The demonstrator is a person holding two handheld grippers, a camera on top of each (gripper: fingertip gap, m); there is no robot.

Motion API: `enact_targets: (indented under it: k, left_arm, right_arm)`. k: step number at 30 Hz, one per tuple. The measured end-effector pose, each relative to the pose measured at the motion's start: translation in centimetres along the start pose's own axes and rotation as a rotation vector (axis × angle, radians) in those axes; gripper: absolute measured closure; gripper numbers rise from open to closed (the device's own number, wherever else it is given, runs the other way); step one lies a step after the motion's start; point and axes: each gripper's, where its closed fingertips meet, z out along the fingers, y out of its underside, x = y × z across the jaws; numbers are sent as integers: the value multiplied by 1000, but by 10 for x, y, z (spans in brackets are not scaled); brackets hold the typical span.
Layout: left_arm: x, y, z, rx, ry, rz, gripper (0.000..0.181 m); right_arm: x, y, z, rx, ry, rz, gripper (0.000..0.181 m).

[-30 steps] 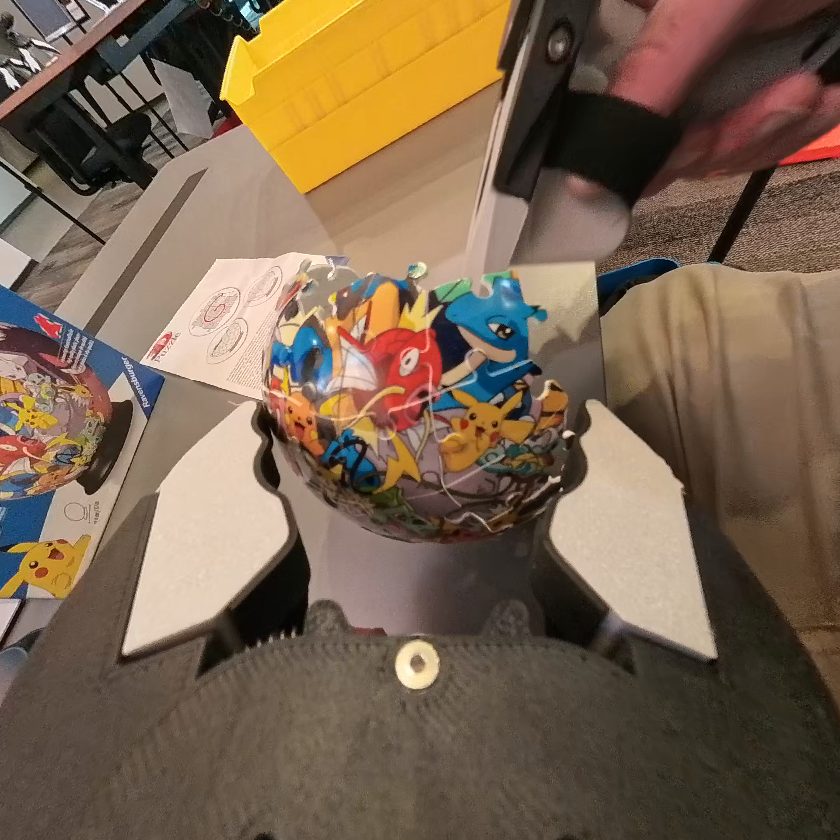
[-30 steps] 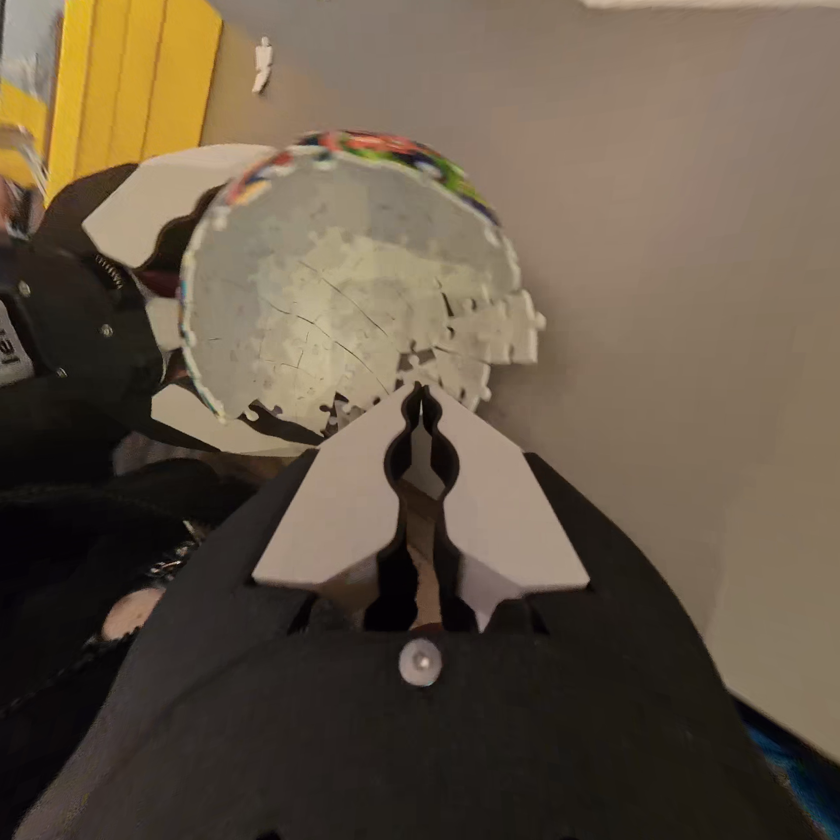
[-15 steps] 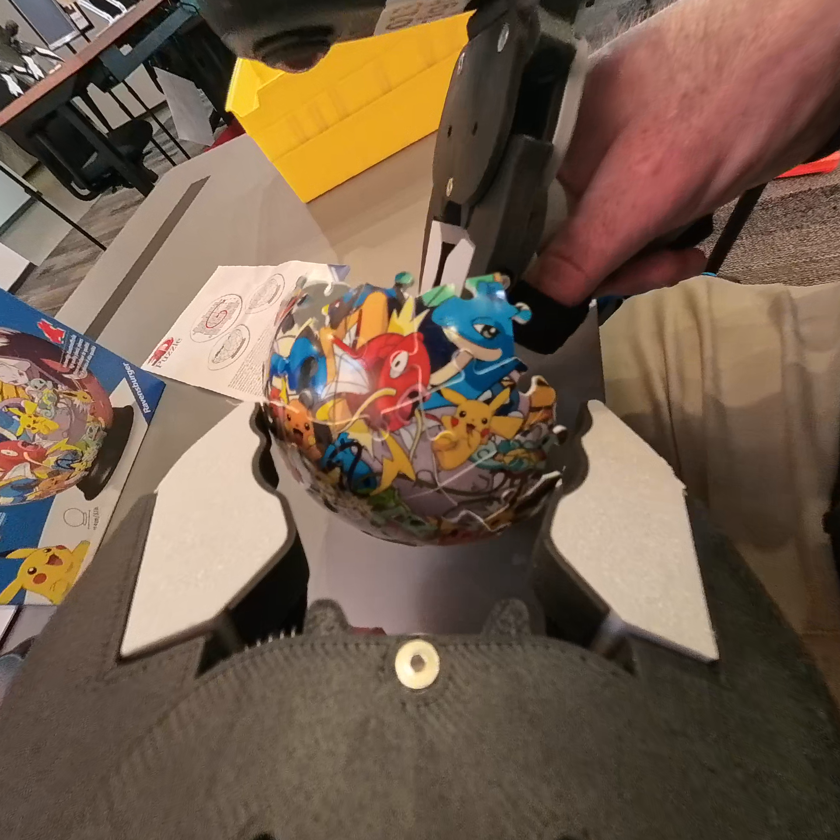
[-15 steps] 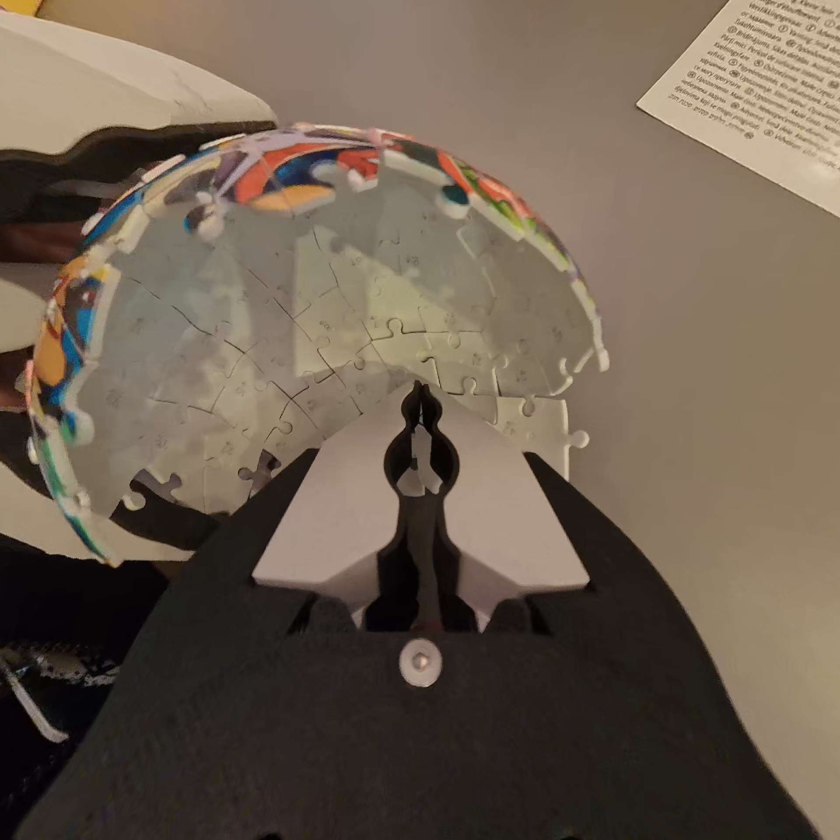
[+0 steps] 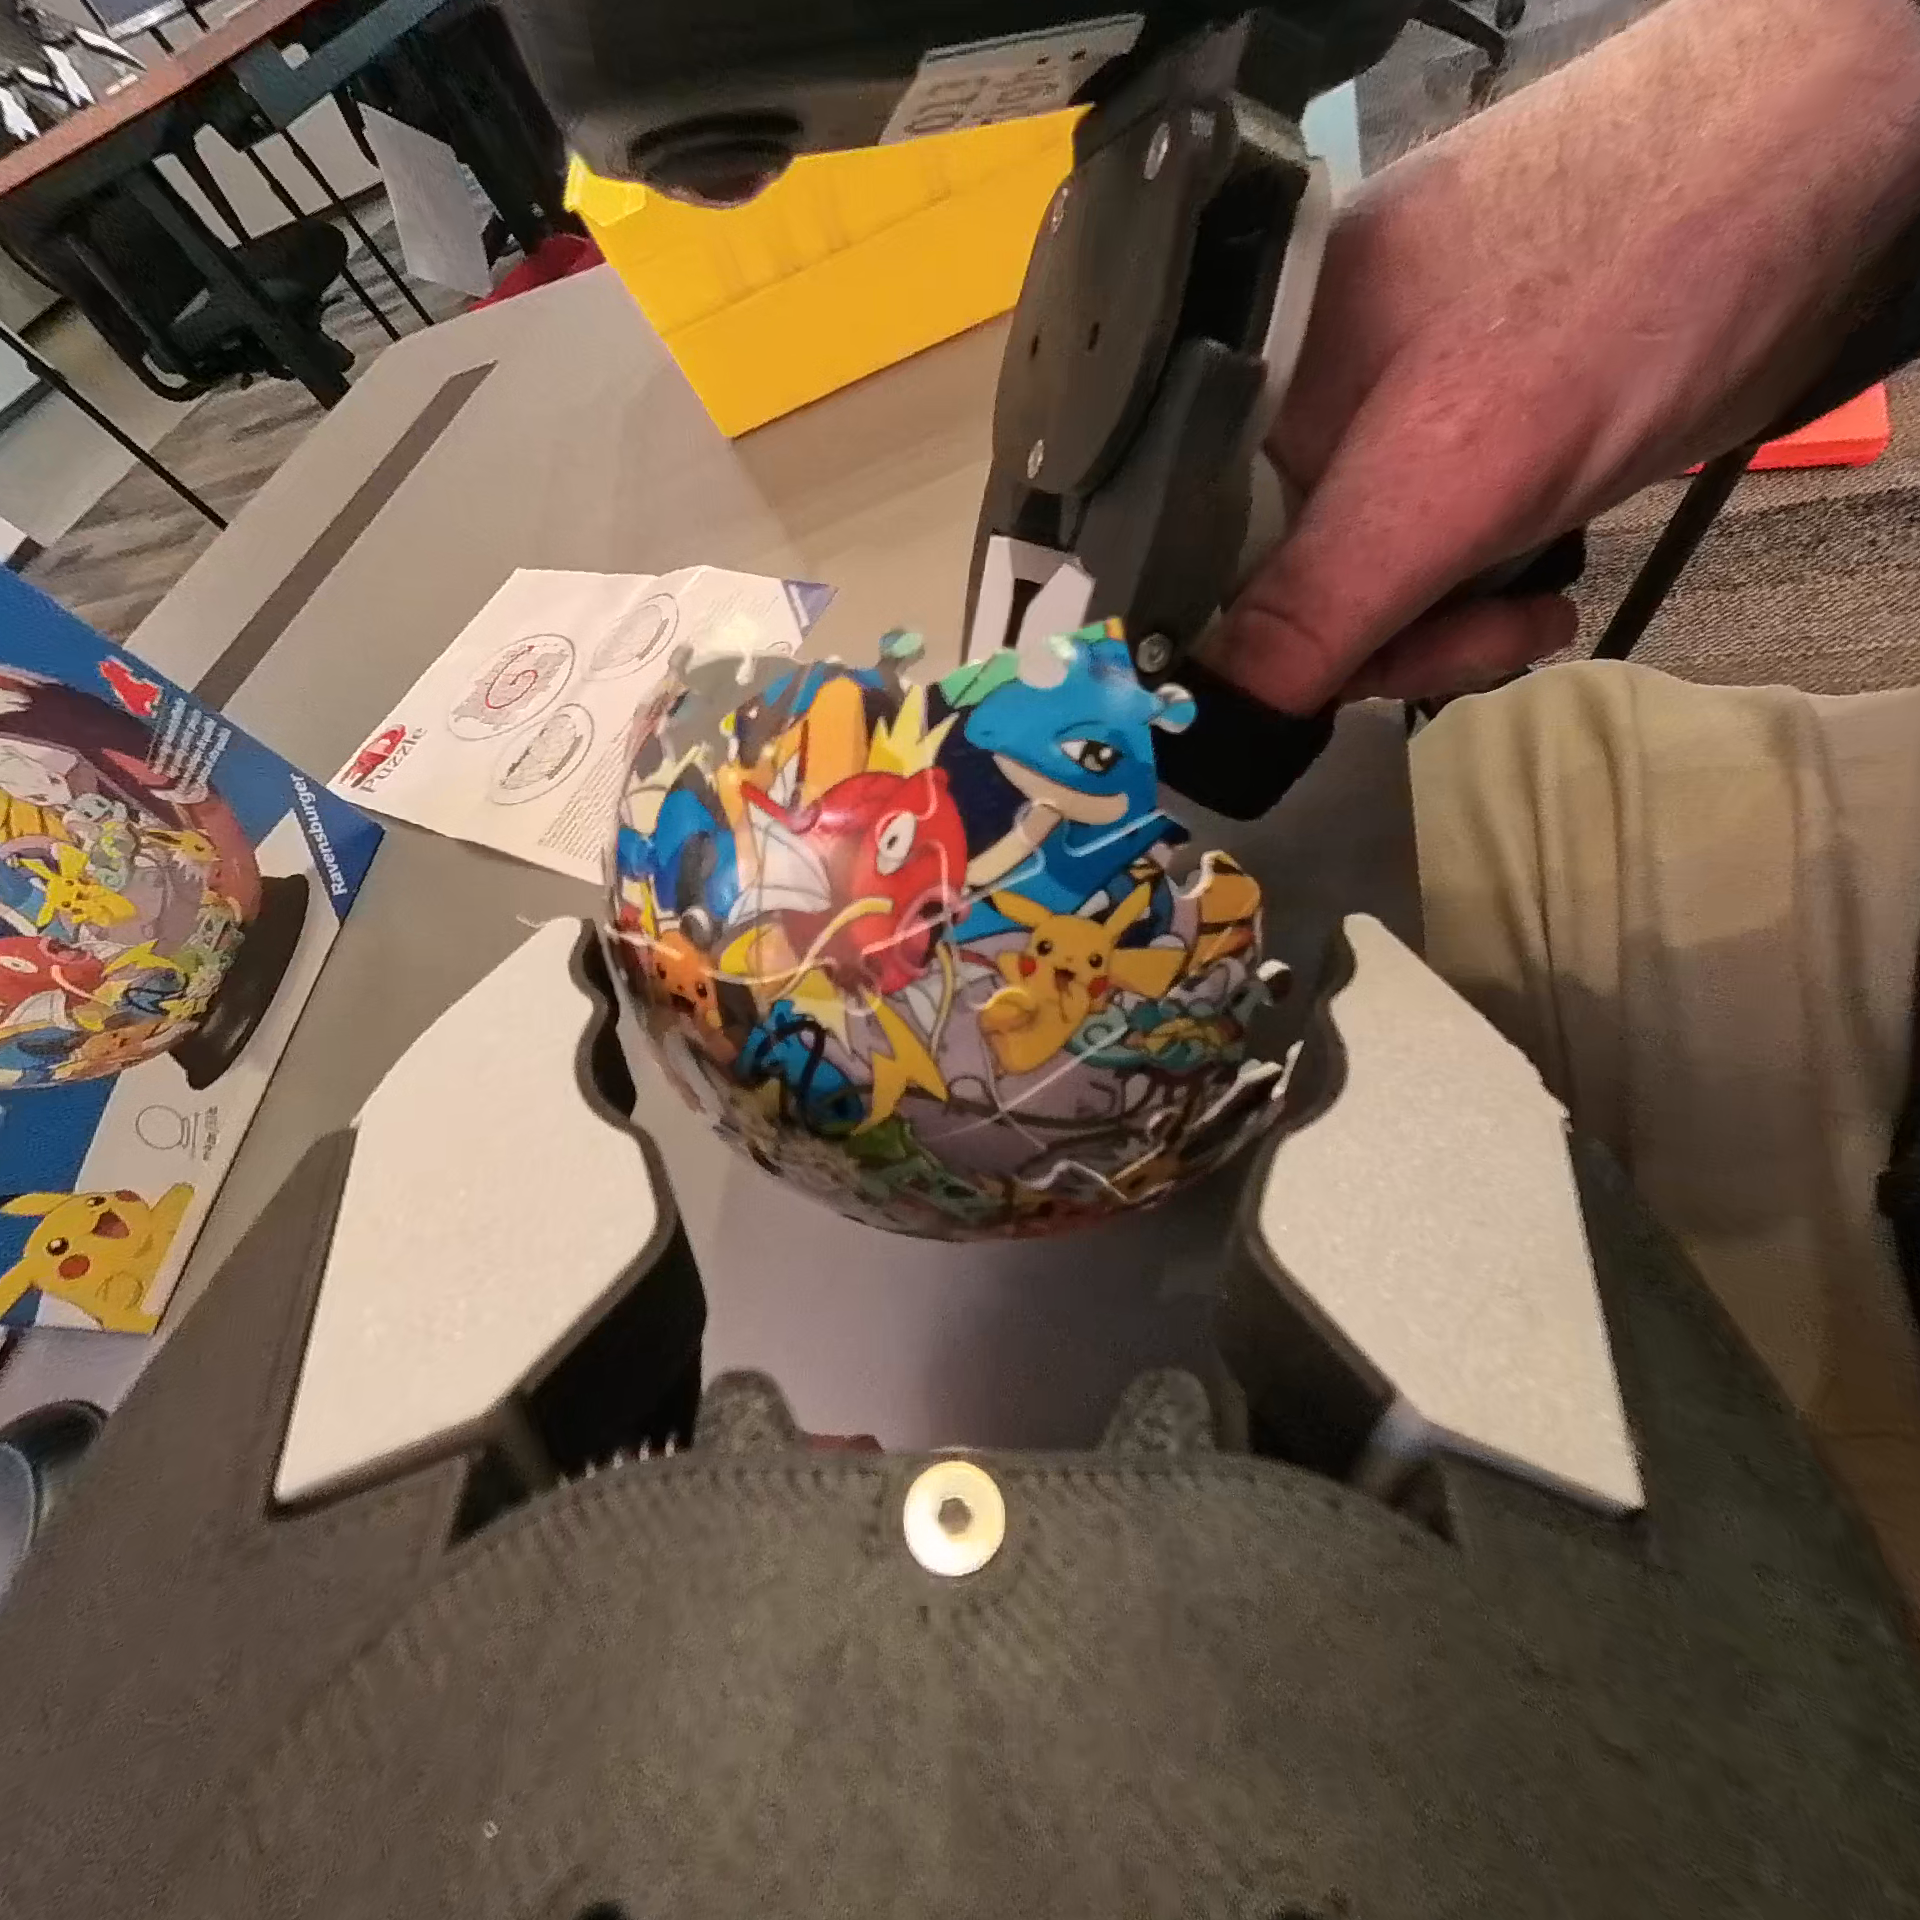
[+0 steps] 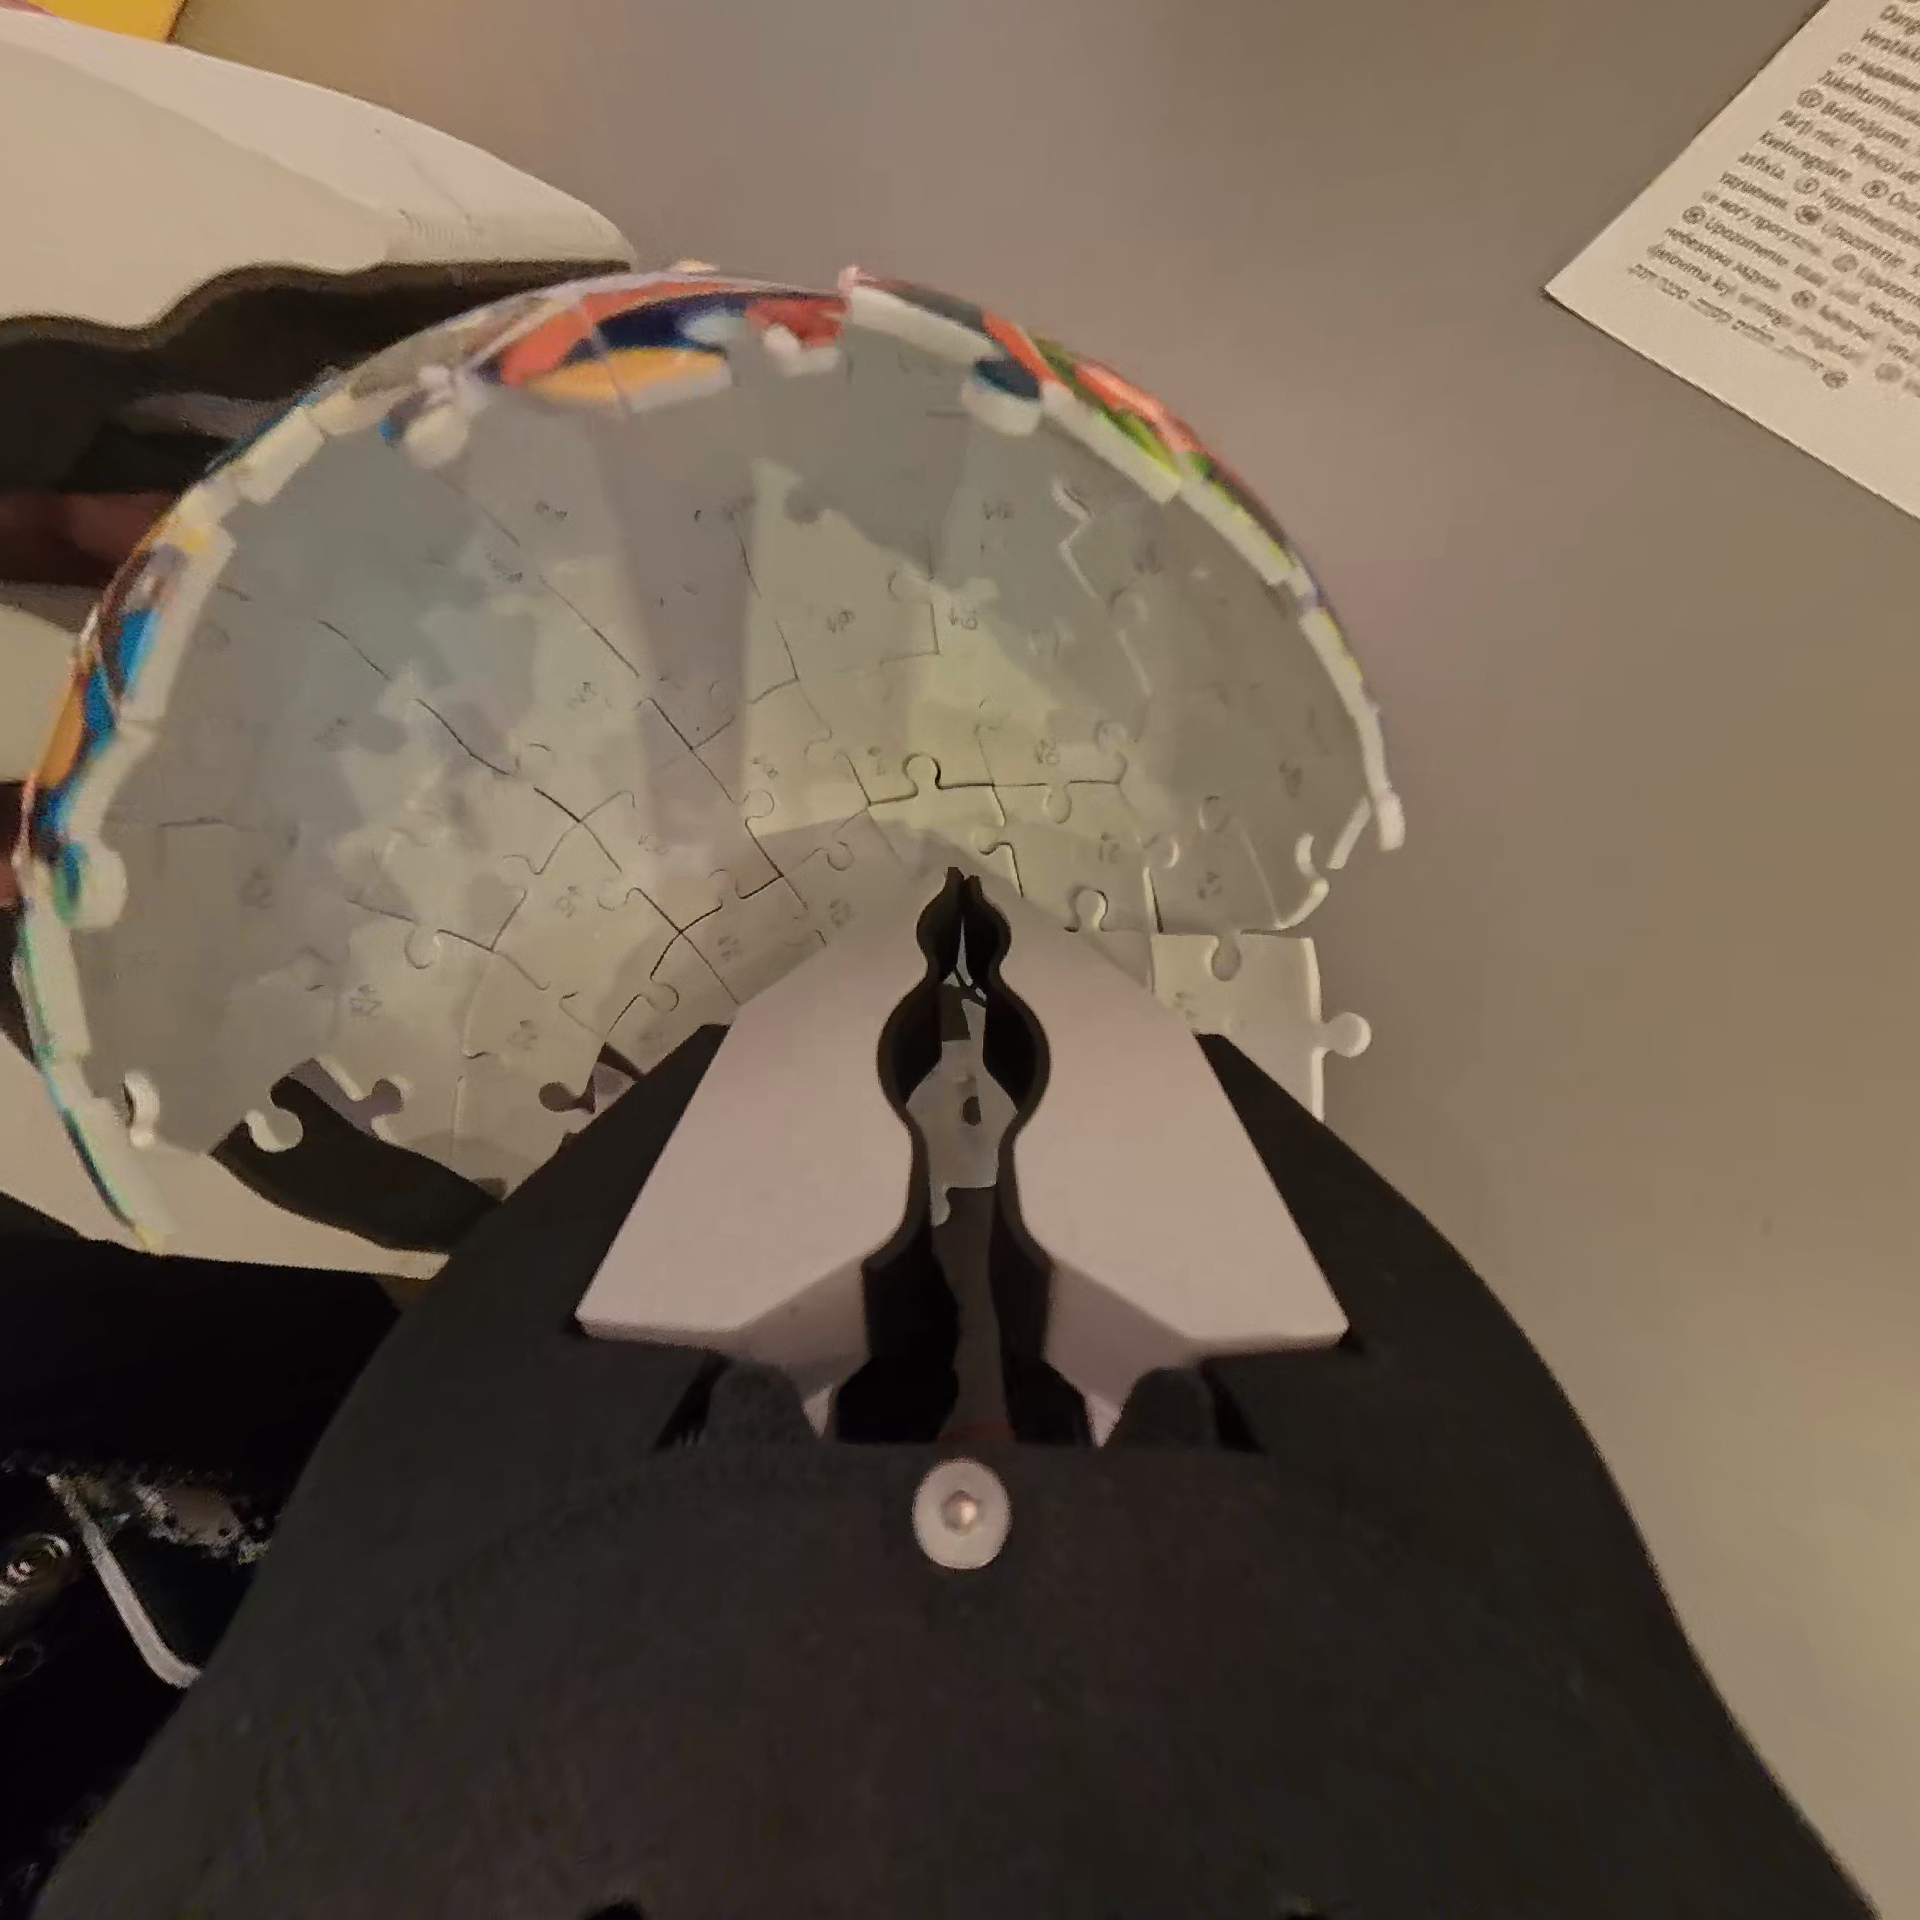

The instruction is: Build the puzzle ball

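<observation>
The half-built puzzle ball [image 5: 935,935] is a colourful cartoon shell, open at the top. My left gripper [image 5: 966,935] is shut on it, one white finger on each side, holding it just above the grey table [image 5: 623,468]. My right gripper [image 5: 1023,613] comes down onto the ball's upper rim, held by a hand [image 5: 1558,364]. In the right wrist view the right gripper [image 6: 961,883] is shut on a thin white puzzle piece [image 6: 961,1122], with its tips at the rim of the shell's white inside [image 6: 623,727]. Whether the piece is seated in the rim is hidden.
A yellow bin [image 5: 831,239] stands at the back of the table. A folded instruction sheet [image 5: 582,717] lies behind the ball and also shows in the right wrist view [image 6: 1766,260]. The puzzle box [image 5: 135,935] lies at the left. A leg in beige trousers [image 5: 1662,935] is at the right. Some 7 cm of space lies between my two pairs of fingers.
My right gripper has come down from above and behind to the ball's upper rim, still shut on the piece. My left gripper has kept the ball nearly still.
</observation>
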Motion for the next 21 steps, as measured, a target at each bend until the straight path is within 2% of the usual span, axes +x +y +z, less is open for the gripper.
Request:
enact_targets:
  k: [13,21]
  left_arm:
    - [-16,4,-7,5,5,-55,58]
    - [-17,5,-7,2,10,-57,59]
  right_arm:
    - [-2,-7,9,-125,-52,-23,181]
    - [-3,-10,10,-141,-79,7,181]
